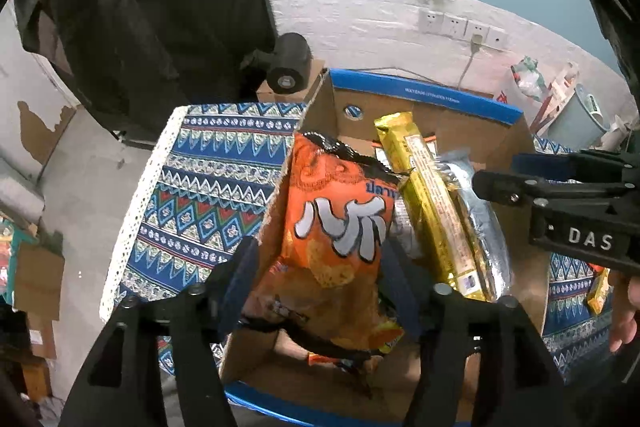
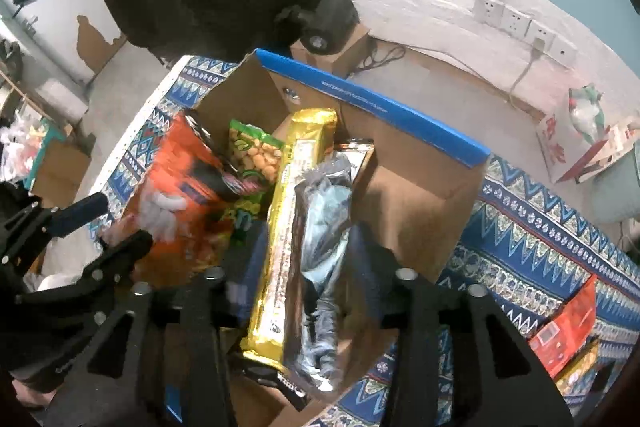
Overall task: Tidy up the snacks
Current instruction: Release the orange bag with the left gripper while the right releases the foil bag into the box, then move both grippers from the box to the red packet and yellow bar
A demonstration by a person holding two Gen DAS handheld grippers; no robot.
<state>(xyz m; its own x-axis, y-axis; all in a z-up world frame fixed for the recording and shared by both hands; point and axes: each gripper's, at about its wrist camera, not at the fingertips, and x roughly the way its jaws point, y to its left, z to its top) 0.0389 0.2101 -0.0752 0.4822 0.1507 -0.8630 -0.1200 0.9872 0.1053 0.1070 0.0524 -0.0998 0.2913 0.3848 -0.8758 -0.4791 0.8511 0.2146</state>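
A cardboard box with a blue rim (image 1: 424, 95) (image 2: 372, 103) stands on a patterned cloth. An orange snack bag (image 1: 336, 239) (image 2: 180, 187) leans upright inside at its left wall. My left gripper (image 1: 320, 279) is open around the bag's lower part, a pad on each side. A long gold packet (image 1: 432, 211) (image 2: 280, 239) and a silver packet (image 1: 480, 227) (image 2: 324, 255) lie side by side in the box. My right gripper (image 2: 306, 275) stands open over these two. A green peanut bag (image 2: 256, 151) sits behind the orange one.
The patterned tablecloth (image 1: 208, 187) (image 2: 540, 239) covers the table around the box. Red and yellow packets (image 2: 568, 331) lie on it at the right, a yellow one (image 1: 598, 291) near a hand. A black cylinder (image 1: 288, 63) sits on a small carton behind the box.
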